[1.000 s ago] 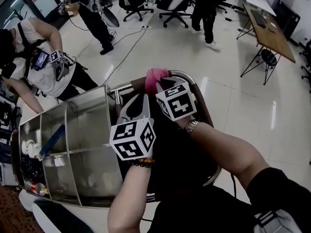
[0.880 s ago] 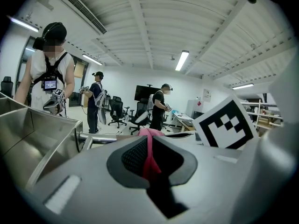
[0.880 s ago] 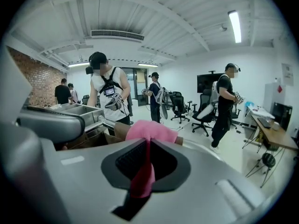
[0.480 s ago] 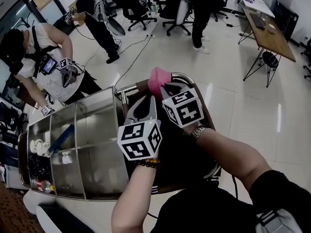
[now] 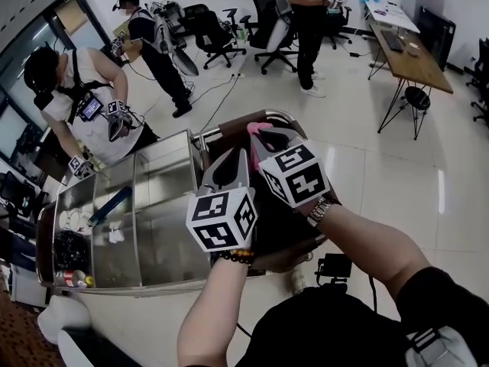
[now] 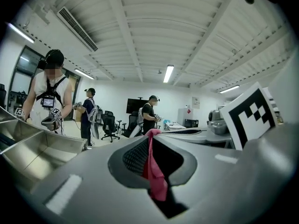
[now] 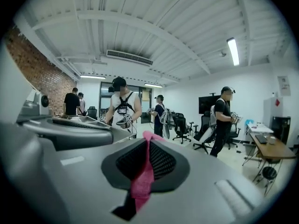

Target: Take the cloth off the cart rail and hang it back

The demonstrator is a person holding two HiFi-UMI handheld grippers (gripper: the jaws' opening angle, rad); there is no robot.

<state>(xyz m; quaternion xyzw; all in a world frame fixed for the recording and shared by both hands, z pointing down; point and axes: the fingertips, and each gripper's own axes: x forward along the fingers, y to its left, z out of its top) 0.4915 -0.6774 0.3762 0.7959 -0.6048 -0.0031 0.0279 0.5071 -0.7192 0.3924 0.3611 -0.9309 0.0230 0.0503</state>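
The pink cloth (image 5: pixel 254 128) shows only as a small strip between my two grippers, just short of the cart's curved rail (image 5: pixel 276 115). In the left gripper view the cloth (image 6: pixel 154 171) runs down the seam of the closed jaws, so my left gripper (image 6: pixel 152 133) is shut on it. The right gripper view shows the same: a pink fold (image 7: pixel 142 175) pinched in the right gripper (image 7: pixel 148 136). In the head view the left gripper (image 5: pixel 229 168) and the right gripper (image 5: pixel 267 138) are held side by side above the cart's handle end.
The steel cart (image 5: pixel 160 205) stretches to the left, with bottles and small items in its far trays. A person in a white top (image 5: pixel 84 117) stands by it. Other people, office chairs (image 5: pixel 206 37) and a wooden table (image 5: pixel 409 52) stand beyond.
Both grippers have risen and pulled back toward me with the cloth. The pink bundle no longer sits on the rail and is now mostly hidden between the jaws.
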